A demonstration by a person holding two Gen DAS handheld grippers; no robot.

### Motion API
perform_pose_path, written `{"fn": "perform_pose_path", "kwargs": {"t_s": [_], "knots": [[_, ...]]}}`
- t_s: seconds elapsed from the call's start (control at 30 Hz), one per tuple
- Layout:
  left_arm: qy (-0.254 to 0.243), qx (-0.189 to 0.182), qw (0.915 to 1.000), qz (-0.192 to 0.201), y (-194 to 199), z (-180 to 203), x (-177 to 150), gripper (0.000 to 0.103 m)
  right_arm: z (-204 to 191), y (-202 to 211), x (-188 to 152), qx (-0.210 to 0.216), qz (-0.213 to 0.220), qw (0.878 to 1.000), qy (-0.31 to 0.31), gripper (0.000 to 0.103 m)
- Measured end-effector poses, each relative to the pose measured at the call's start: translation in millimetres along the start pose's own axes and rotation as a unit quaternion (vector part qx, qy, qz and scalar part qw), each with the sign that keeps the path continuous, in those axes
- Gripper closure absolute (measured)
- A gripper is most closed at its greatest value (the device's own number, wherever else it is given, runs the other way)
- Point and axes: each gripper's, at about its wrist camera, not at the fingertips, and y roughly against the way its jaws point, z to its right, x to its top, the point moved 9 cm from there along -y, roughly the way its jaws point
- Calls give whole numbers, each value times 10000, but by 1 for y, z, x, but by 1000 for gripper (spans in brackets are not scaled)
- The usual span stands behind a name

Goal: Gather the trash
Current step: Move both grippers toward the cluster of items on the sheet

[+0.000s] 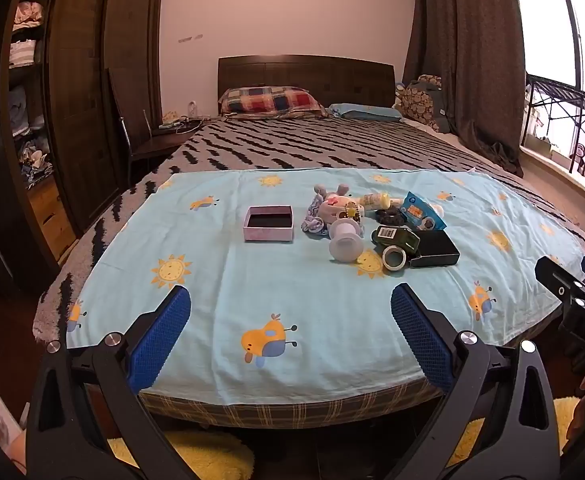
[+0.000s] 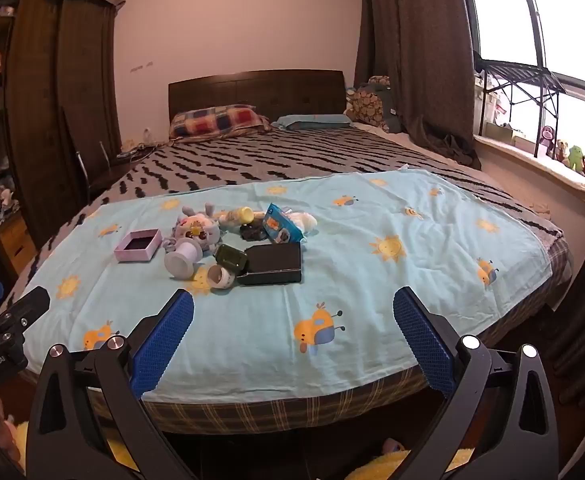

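Note:
A pile of small items lies on the light blue sheet (image 1: 292, 288) on the bed: an empty white spool (image 1: 346, 240), a tape roll (image 1: 394, 258), a dark green box (image 1: 396, 238), a black box (image 1: 436, 248), a blue snack packet (image 1: 422, 210), a small bottle (image 1: 378, 201) and a plush toy (image 1: 332, 208). An open pink box (image 1: 268, 223) stands left of the pile. My left gripper (image 1: 290, 300) is open, hovering near the bed's foot, nothing between its blue pads. My right gripper (image 2: 292, 304) is open too and empty. The pile (image 2: 232, 248) and pink box (image 2: 138, 245) sit ahead, left.
A dark wardrobe (image 1: 76, 100) and chair (image 1: 140, 140) stand left of the bed. Pillows (image 1: 268, 100) lie by the headboard. Curtains (image 2: 412, 60) and a window sill with toys (image 2: 564, 152) are on the right. Yellow fluffy cushion (image 1: 196, 456) lies below the bed's foot.

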Motion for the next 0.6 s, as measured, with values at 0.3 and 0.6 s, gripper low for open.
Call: {"fn": "perform_pose_path", "kwargs": {"t_s": [0.3, 0.6], "knots": [[5, -8, 10000, -38, -4, -1, -3, 8, -3, -9, -2, 92, -47, 9999, -57, 3], [-129, 34, 9999, -24, -22, 0, -2, 8, -5, -34, -9, 428, -127, 9987, -240, 3]]}}
